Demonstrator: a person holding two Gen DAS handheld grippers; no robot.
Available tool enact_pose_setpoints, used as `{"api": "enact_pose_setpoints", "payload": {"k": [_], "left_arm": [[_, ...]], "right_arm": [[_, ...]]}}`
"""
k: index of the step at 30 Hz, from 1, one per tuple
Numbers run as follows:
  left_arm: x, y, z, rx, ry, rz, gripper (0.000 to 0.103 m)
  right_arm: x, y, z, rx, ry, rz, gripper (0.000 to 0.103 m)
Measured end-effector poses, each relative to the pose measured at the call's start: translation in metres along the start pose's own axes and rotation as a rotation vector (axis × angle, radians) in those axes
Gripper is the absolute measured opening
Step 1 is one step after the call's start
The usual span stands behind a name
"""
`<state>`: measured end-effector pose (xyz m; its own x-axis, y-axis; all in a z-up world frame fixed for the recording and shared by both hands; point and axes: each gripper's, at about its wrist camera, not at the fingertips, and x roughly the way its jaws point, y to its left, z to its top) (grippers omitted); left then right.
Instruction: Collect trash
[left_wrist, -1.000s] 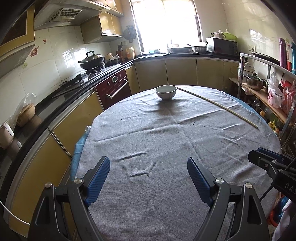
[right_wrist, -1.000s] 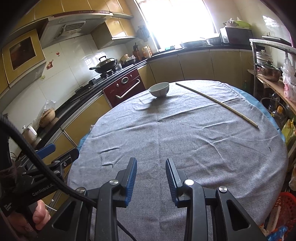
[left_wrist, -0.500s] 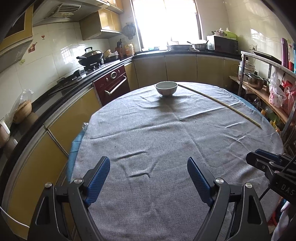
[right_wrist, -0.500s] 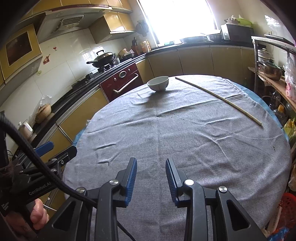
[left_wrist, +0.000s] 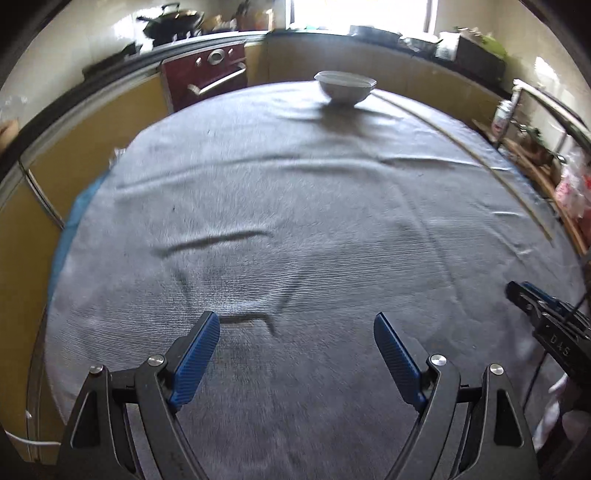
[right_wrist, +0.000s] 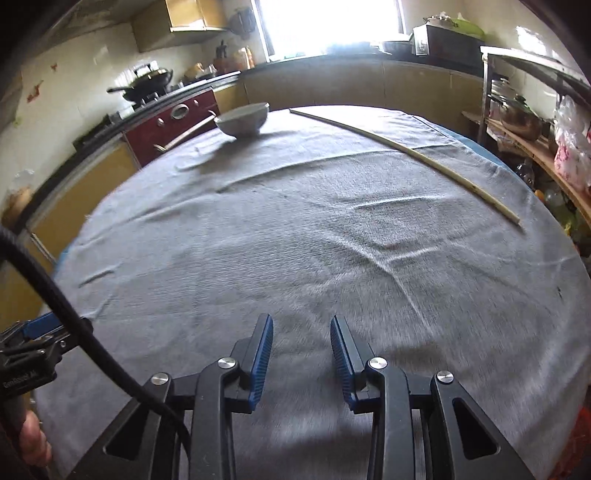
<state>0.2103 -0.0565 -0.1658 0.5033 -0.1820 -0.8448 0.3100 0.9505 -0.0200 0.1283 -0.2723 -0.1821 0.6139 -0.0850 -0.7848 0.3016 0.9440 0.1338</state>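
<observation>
Well above a round table w/ a wrinkled grey cloth, both grippers are seen pointing down. Left gripper: blue pads are spread wide, nothing is held btwn them, only cloth is seen below. Right gripper: jaws are set narrow but a clear gap is left, nothing is gripped. Task items: a white bowl is placed at the far edge of the table, nearer the red oven; a long thin stick is laid across the far right part of the cloth, well apart from both grippers. Left view is blurred; small specks on cloth can't be identified.
</observation>
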Motion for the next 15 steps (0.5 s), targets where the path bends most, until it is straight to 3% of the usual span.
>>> {"api": "enact_pose_setpoints", "payload": {"k": [3,7,8,9,10,11,15], "left_arm": [[0.021,0.001,0.001,-0.015,0.058,0.029,0.087],[0.022,-0.004,0.0,-0.016,-0.008,0.061,0.09],[0.023,-0.005,0.001,-0.014,-0.017,0.065,0.093],[0.024,-0.006,0.001,-0.013,-0.025,0.073,0.1],[0.026,-0.006,0.001,-0.016,-0.033,0.085,0.103],[0.027,-0.002,0.003,-0.03,-0.033,0.086,0.103],[0.029,0.003,0.003,-0.077,-0.05,0.062,0.103]], "right_arm": [[0.007,0.007,0.004,-0.03,-0.013,-0.038,0.036],[0.012,0.01,0.01,-0.027,-0.014,-0.055,0.039],[0.012,0.009,0.011,-0.022,-0.014,-0.046,0.061],[0.014,0.008,0.012,-0.016,-0.012,0.001,0.076],[0.018,0.008,0.015,-0.016,-0.004,0.074,0.098],[0.021,0.008,0.017,-0.023,0.004,0.13,0.103],[0.023,0.014,0.018,-0.053,0.014,0.101,0.103]]}}
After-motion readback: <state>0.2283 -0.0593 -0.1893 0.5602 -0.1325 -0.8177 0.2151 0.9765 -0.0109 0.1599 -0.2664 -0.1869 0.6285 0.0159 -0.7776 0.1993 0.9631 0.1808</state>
